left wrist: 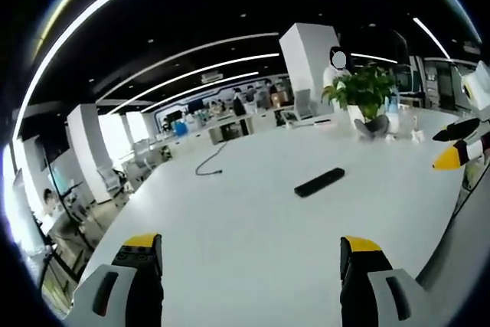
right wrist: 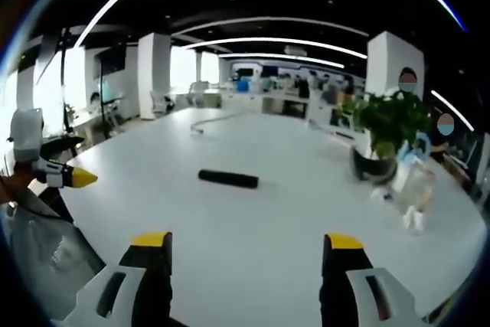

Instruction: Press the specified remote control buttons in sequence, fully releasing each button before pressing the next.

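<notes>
In the left gripper view, the left gripper (left wrist: 250,254) has its two black, yellow-tipped jaws spread wide apart, with nothing between them; they hang above the bare near part of the large white oval table (left wrist: 253,212). Beyond the jaws, well apart from them, the slim black bar-shaped remote control (left wrist: 319,181) lies flat on the tabletop, angled slightly. Farther back, a thin dark cable (left wrist: 209,163) curls on the table, and a leafy green potted plant (left wrist: 361,93) stands near the far edge with a clear plastic bottle (left wrist: 393,116) beside it. At the right edge of this view, the other gripper's yellow tip pokes in.

In the right gripper view, the right gripper (right wrist: 246,254) likewise stands with jaws wide apart and empty over the white table. The remote control (right wrist: 228,179) lies ahead of them, well apart, near the middle of the tabletop. The potted plant (right wrist: 387,132) and bottle (right wrist: 413,181) sit to the right; the left gripper's yellow tip enters from the left.
</notes>
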Tool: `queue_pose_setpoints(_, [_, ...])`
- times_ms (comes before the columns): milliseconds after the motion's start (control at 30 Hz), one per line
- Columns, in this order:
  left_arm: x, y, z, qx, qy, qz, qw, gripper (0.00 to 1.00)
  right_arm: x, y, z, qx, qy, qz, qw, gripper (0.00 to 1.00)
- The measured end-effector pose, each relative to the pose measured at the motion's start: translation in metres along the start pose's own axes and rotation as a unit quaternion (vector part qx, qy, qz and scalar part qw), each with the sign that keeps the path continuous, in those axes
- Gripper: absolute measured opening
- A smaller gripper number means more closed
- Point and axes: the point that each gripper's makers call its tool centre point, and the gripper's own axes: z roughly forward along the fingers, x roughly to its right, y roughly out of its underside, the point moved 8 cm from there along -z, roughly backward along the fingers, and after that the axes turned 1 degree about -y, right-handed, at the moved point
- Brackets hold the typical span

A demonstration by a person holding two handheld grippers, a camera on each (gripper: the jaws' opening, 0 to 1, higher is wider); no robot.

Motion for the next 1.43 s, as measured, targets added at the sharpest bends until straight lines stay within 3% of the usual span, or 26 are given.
queue_pose_setpoints(267, [0.0,0.0,-0.001,0.0,-0.005,0.008,1.0,1.0,0.002,0.0,-0.001,0.004,0.01,0.003,0.9999,0.78])
queue_pose_setpoints(500, [-0.014,0.002,-0.005,0.008,-0.029,-0.034,0.999,0.99,0.001,-0.001,-0.003,0.009,0.012,0.006,0.9999,0.8])
queue_pose_setpoints(800, [-0.019,0.005,-0.005,0.002,-0.035,-0.054,0.9979,0.99,0.003,-0.003,-0.005,0.02,0.027,0.018,0.9993,0.79])
queue_pose_setpoints(1433, [-0.017,0.003,-0.006,0.007,-0.032,-0.036,0.9988,1.0,0.004,-0.007,-0.007,0.037,0.021,0.033,0.9986,0.79])
